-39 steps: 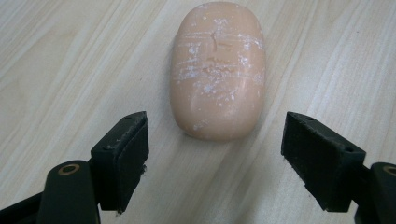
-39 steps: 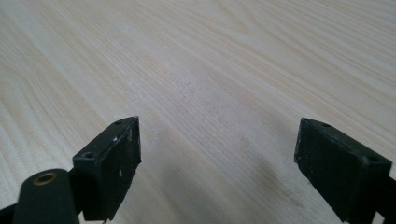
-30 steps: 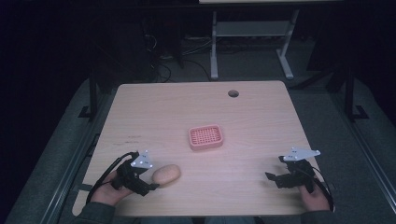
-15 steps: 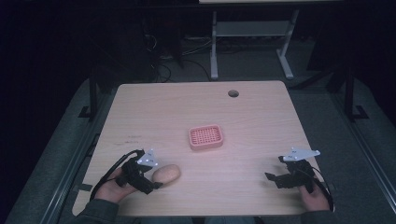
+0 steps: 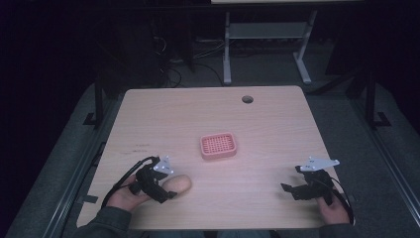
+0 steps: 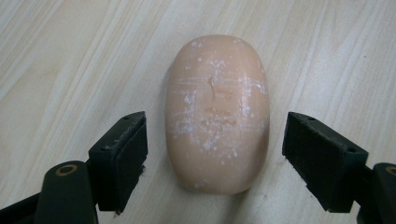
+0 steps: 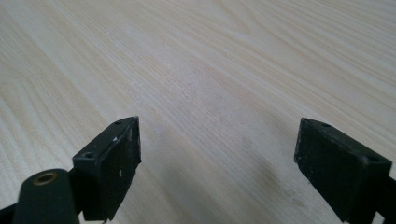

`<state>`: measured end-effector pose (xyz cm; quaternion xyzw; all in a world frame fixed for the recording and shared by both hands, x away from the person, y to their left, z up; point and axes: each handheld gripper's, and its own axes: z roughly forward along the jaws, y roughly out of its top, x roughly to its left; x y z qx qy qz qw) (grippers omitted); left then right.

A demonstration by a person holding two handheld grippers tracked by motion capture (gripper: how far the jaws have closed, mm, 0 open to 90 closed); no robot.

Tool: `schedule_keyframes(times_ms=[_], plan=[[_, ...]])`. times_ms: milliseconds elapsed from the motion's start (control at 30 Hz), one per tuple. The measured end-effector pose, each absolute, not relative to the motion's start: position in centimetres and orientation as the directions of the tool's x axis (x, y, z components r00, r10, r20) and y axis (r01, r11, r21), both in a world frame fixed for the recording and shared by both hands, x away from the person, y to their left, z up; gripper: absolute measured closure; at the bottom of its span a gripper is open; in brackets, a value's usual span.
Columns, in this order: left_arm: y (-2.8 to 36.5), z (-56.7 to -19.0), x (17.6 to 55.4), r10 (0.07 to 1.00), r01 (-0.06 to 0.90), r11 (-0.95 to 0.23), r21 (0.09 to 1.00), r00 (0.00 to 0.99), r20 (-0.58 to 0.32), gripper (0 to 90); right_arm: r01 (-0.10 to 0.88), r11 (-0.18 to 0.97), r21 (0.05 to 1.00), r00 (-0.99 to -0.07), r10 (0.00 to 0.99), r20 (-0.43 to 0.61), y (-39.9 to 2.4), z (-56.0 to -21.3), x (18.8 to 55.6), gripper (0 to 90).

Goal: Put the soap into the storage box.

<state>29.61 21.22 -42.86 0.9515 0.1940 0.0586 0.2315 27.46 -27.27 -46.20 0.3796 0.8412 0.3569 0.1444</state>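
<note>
A peach-coloured oval soap bar (image 6: 217,112) with white scuffs lies flat on the wooden table (image 5: 163,119), near the front left (image 5: 179,184). My left gripper (image 5: 166,191) is open, and its jaws stand on either side of the bar's near end with gaps on both sides (image 6: 215,154). A pink ribbed soap dish (image 5: 218,146) sits at the table's middle. At the front right my right gripper (image 5: 289,190) is open over bare wood (image 7: 217,158), with nothing between its jaws.
A round cable hole (image 5: 247,99) is in the table's far edge. A grey metal stand (image 5: 262,34) is on the floor behind the table. Dark floor surrounds the table.
My left gripper has slid forward so its jaws now straddle the soap bar. The right gripper has stayed put.
</note>
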Motion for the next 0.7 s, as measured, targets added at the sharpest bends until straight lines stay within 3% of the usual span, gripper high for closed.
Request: schedule_keyframes(times_ms=[700], plan=[[19.6, -43.6, 30.5, 0.385, 0.343, -0.837, 0.426, 0.923, 0.015, 22.8, 0.537, 0.457, 0.709, -0.671, 0.741, 0.031, -27.2, -46.2, 27.5, 14.1]])
